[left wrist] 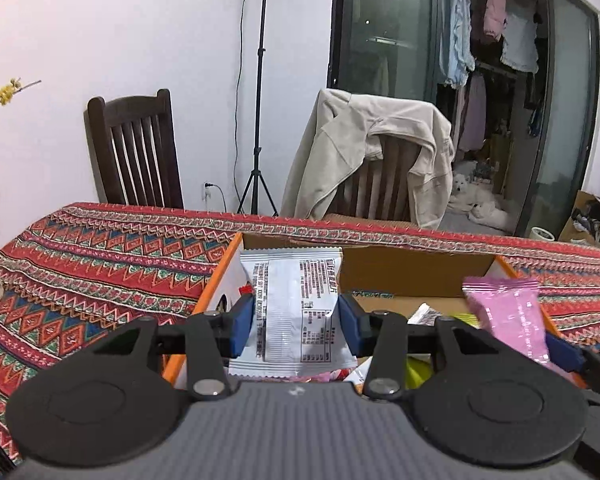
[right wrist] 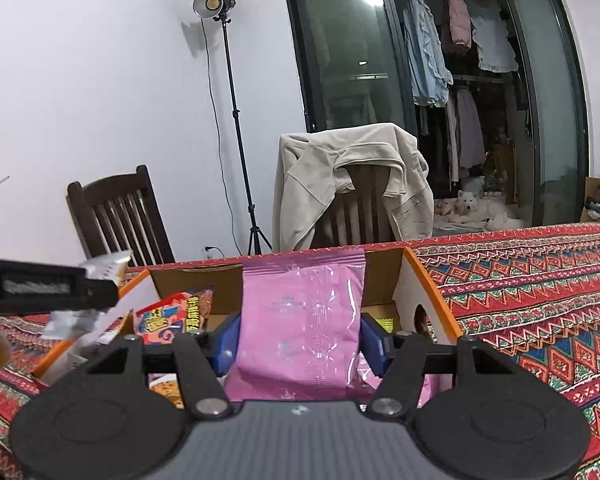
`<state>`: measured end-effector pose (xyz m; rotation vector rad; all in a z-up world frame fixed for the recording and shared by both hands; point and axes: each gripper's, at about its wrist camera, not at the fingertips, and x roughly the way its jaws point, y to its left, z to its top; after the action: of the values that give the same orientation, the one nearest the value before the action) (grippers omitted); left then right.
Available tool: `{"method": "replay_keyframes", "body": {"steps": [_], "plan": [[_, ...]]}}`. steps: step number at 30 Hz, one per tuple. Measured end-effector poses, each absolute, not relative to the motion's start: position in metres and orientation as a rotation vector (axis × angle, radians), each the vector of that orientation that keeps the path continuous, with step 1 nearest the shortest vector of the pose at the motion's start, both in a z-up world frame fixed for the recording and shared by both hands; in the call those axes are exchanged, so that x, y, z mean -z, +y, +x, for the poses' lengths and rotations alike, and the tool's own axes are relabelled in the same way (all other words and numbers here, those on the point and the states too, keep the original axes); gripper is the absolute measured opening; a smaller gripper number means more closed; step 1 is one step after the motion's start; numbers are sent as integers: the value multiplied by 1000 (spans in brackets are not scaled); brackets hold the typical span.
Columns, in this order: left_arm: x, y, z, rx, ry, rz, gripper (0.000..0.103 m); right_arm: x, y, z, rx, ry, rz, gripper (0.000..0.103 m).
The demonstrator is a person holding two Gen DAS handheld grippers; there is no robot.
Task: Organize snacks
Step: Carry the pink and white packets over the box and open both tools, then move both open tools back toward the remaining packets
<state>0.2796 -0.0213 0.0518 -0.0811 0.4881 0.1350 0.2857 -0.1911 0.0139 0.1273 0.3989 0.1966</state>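
My left gripper (left wrist: 296,322) is shut on a white snack packet (left wrist: 296,304) with printed text, held upright above an open cardboard box (left wrist: 400,270) with orange edges. My right gripper (right wrist: 298,340) is shut on a pink snack packet (right wrist: 302,320), also held above the box (right wrist: 410,280). The pink packet shows at the right of the left wrist view (left wrist: 508,320). The left gripper's side and the white packet (right wrist: 106,266) show at the left of the right wrist view. Several other snack packets, one red and orange (right wrist: 180,312), lie inside the box.
The box sits on a table with a red patterned cloth (left wrist: 100,264). Behind the table stand a dark wooden chair (left wrist: 136,152), a chair draped with a beige jacket (left wrist: 364,152) and a light stand (right wrist: 236,128). A white dog (right wrist: 472,206) lies beyond the glass door.
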Motion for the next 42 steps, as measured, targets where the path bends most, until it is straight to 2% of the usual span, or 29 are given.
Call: {"method": "replay_keyframes", "body": {"steps": [5, 6, 8, 9, 11, 13, 16, 17, 32, 42], "plan": [[-41, -20, 292, -141, 494, -88, 49, -9, -193, 293, -193, 425, 131, 63], [-40, -19, 293, -142, 495, -91, 53, -9, -193, 294, -193, 430, 131, 63], [-39, -16, 293, -137, 492, -108, 72, -8, -193, 295, -194, 434, 135, 65], [-38, -15, 292, -144, 486, -111, 83, -9, -193, 294, -199, 434, 136, 73], [-38, -13, 287, -152, 468, -116, 91, -9, -193, 294, -204, 433, 139, 85], [-39, -9, 284, -147, 461, -130, 103, -9, -192, 294, -212, 436, 141, 89], [-41, -2, 276, -157, 453, -147, 103, -9, -192, 294, -214, 441, 145, 102], [-42, 1, 274, -162, 454, -153, 103, -9, -192, 294, -214, 440, 146, 103], [-65, 20, 227, -177, 429, -160, 103, -18, -196, 281, -217, 421, 173, 103], [-79, 28, 194, -169, 399, -154, 103, -47, -211, 253, -244, 392, 195, 103]]}}
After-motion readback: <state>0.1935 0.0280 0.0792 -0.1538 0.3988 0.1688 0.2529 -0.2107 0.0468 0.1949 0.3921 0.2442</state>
